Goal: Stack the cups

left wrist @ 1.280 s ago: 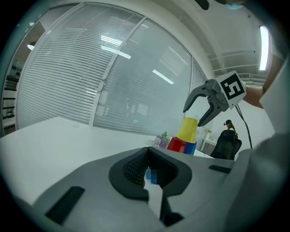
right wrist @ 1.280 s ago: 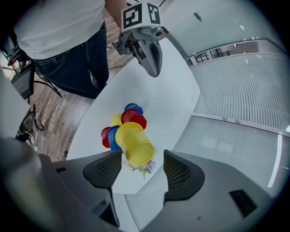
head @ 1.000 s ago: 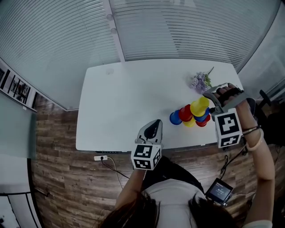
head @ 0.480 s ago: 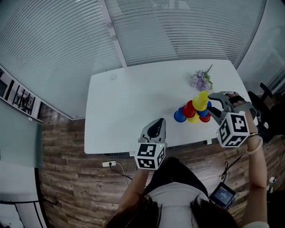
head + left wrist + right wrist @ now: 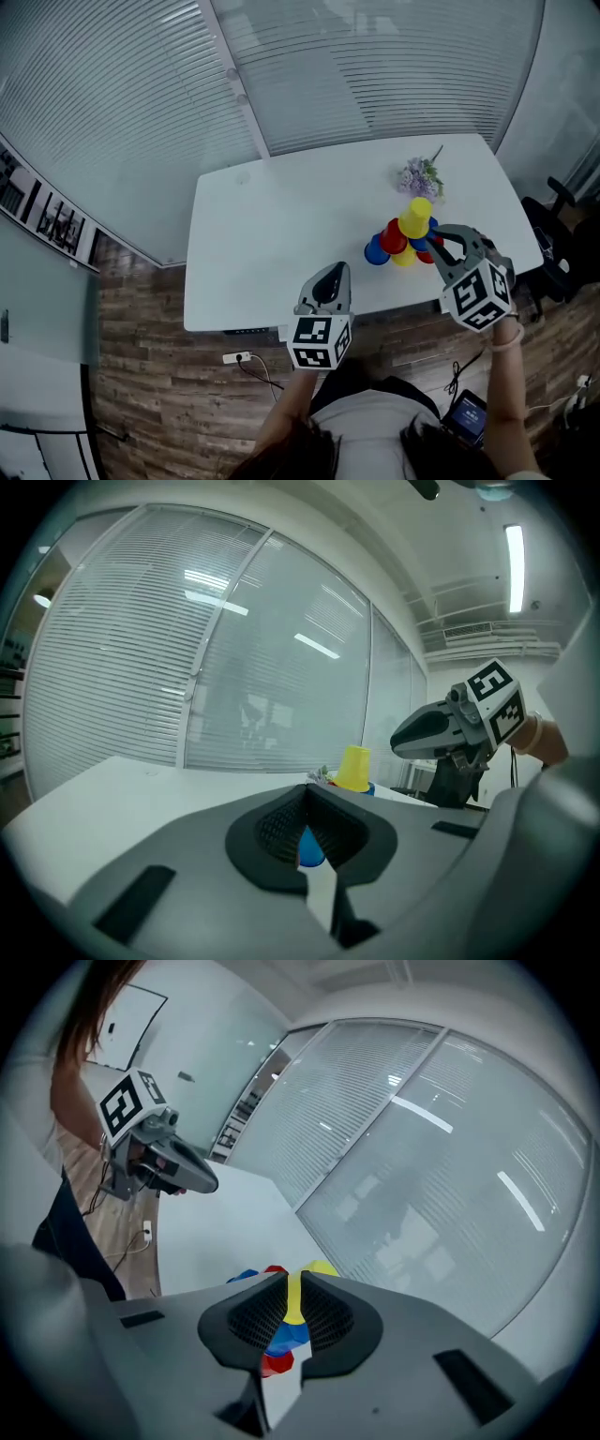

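Cups (image 5: 405, 239) stand piled on the table (image 5: 281, 234), flowers (image 5: 419, 175) behind them.

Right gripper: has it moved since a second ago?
Yes. Against the cup pile, the right gripper has drawn back toward the near edge of the table; its jaws have just been closing, with nothing between them.

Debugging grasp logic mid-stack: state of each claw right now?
Left claw: closed, empty.
Right claw: has just been closing, narrow gap left, nothing between its pads; the cups sit beyond it.
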Tool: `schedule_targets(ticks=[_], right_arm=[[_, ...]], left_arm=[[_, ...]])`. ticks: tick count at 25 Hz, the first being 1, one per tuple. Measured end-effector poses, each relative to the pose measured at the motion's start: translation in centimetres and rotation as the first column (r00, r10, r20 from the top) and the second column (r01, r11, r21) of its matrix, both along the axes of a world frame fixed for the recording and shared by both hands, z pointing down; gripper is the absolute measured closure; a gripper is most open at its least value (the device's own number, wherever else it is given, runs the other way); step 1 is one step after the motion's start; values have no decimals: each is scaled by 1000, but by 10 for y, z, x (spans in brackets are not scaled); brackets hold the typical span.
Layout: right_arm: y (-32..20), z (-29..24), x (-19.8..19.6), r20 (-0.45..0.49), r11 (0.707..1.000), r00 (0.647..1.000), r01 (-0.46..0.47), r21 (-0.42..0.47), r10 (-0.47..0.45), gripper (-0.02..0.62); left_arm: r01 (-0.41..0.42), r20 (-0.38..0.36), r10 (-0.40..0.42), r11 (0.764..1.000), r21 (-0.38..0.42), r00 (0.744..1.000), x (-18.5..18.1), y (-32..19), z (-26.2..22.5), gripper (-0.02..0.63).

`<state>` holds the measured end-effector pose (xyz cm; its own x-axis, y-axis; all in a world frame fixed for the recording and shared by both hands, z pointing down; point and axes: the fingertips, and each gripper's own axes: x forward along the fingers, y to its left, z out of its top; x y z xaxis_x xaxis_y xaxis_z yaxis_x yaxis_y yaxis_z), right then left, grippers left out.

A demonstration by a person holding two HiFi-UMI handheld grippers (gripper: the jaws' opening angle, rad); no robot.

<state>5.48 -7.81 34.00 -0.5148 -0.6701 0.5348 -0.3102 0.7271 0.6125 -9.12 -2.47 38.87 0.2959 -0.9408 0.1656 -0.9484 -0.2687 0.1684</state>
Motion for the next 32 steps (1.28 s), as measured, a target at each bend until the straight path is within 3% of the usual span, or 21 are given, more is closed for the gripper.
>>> schedule_targets(ticks=[7,16,28,32], right_arm=[[20,-5,13,251,998,967,-36,-51,48,557],[55,-26,50,515,996,853,-58,-69,85,568],[105,-29,84,653,993,748,-105,-60,118,569],[118,-30,89,673,991,728,-115,-64,128,569]], left_arm=[[21,23,-21,999,26,1000,27,12,-14,589],[22,50,-25,998,56,998,72,42,-32,589],[3,63,-10,993,114,998,112,86,-59,589],[-2,73,-7,992,123,997,120,99,-64,589]])
